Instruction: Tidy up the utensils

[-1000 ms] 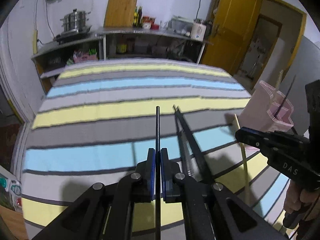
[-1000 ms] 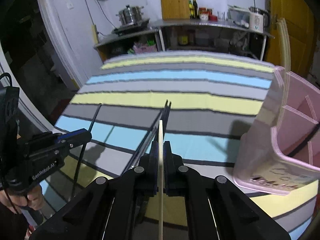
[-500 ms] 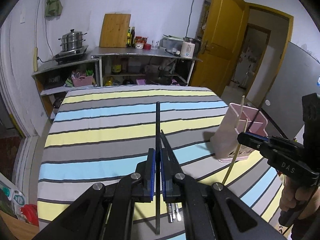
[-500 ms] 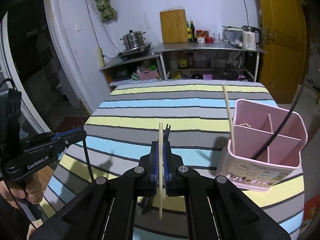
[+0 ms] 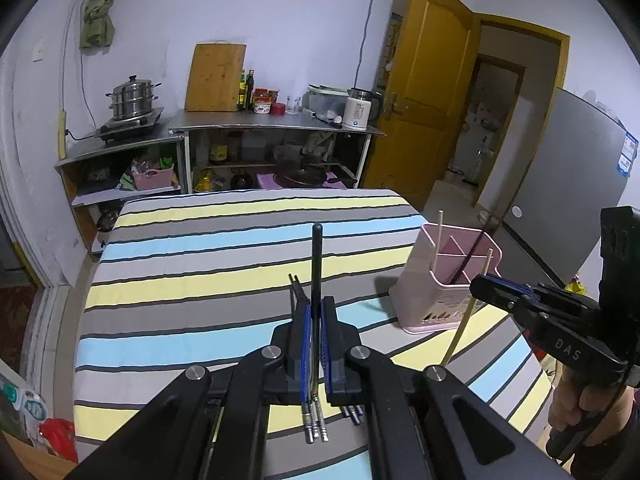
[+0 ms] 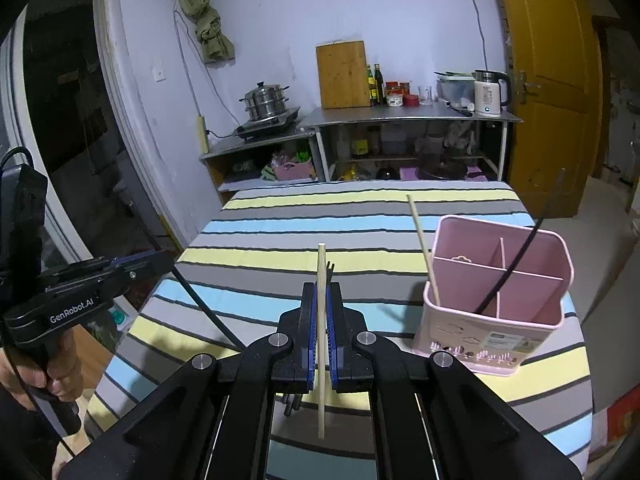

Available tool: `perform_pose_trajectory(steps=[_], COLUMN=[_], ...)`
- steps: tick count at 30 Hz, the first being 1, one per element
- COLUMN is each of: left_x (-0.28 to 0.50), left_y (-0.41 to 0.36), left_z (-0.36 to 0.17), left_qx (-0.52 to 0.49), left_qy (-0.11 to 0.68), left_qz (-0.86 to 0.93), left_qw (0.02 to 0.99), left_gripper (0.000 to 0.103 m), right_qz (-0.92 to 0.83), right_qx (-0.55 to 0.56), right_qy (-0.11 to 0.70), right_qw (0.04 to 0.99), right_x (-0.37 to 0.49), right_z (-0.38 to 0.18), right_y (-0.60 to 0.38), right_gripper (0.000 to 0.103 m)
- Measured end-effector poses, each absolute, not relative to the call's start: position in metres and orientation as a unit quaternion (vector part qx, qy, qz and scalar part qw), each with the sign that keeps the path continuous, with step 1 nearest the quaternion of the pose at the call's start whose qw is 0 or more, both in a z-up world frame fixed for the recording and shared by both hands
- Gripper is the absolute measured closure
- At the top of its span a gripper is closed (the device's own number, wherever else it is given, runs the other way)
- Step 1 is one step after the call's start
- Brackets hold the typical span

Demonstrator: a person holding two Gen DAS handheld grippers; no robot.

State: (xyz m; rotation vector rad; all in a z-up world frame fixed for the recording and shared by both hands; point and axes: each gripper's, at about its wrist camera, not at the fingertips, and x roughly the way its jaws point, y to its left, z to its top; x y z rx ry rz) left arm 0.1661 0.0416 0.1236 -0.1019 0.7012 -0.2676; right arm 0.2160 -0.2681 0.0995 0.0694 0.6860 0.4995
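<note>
While both gripper bodies fill the lower part of their views, they hide most of the spare chopsticks (image 5: pixel 314 420) lying on the striped cloth (image 5: pixel 200 280); only metal-tipped ends and a couple of dark tips show past the fingers, and how many lie there is hard to tell. The holder (image 6: pixel 496 296) stands on the cloth to the right, its far compartments partly masked by its own walls. A pale stick (image 6: pixel 422 248) and a dark stick (image 6: pixel 512 268) lean in it; which cells they sit in cannot be told for sure.

The left gripper (image 5: pixel 316 316) has its jaws pressed together on a black chopstick (image 5: pixel 317 256), which points up and forward, clear of the cloth. The right gripper (image 6: pixel 322 300) is clamped likewise on a wooden chopstick (image 6: pixel 321 272), whose lower end hangs below the fingers. A hand (image 6: pixel 60 376) grips the left handle.
</note>
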Motion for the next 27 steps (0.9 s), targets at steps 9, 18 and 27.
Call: perform_pose_trajectory(steps=[9,18,27], left_x=[0.161,0.175,0.202], left_y=[0.021,-0.021,-0.067], left_z=[0.139,0.154,0.185], left_qx=[-0.054,-0.051,-0.058], left_qy=[0.334,0.334,0.316], left_qz=[-0.156,-0.199,-0.241], left_qw=[0.928,0.92,0.916], left_gripper=[0.099,0.098,0.098], right_qz=[0.234,0.212,0.173], right_qx=[0.04,0.054,0.085], right_qy=[0.314,0.301,0.262], right_qw=[0.919,0.928,0.945], right_x=[0.204,0.203,0.213], right_z=[0.111,0.119,0.15], right_y=[-0.286,-0.321,-0.369], right_gripper=[0.099,0.099,0.099])
